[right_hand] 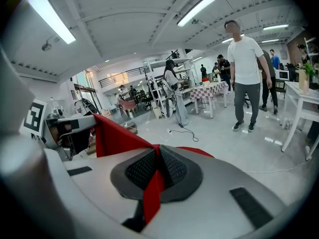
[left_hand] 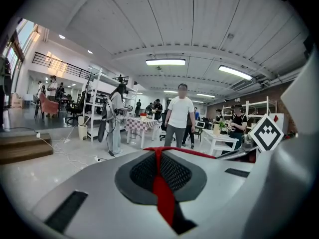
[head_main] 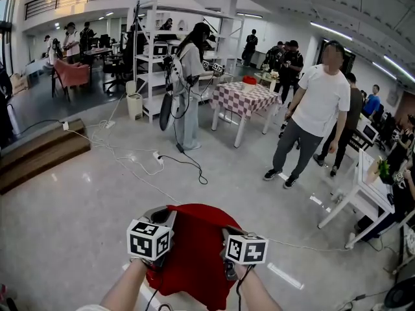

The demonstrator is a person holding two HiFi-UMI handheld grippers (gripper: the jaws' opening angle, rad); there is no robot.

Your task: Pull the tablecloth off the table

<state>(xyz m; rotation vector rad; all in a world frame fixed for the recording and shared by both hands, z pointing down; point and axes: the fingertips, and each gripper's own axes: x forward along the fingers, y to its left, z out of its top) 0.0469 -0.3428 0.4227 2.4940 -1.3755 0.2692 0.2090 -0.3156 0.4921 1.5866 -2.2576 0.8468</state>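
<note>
Head view: the red tablecloth (head_main: 194, 254) hangs above the floor (head_main: 71, 225), spread between the left tongs (head_main: 162, 220) and right tongs (head_main: 228, 237).

Left gripper view: tongs clamped on a thin cloth fold.

Right gripper view: likewise clamped.

The cloth appears light and limp; grip bunched edge folds.

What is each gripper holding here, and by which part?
The left gripper and right gripper are both shut on the red tablecloth, pinching its upper edge.
</note>
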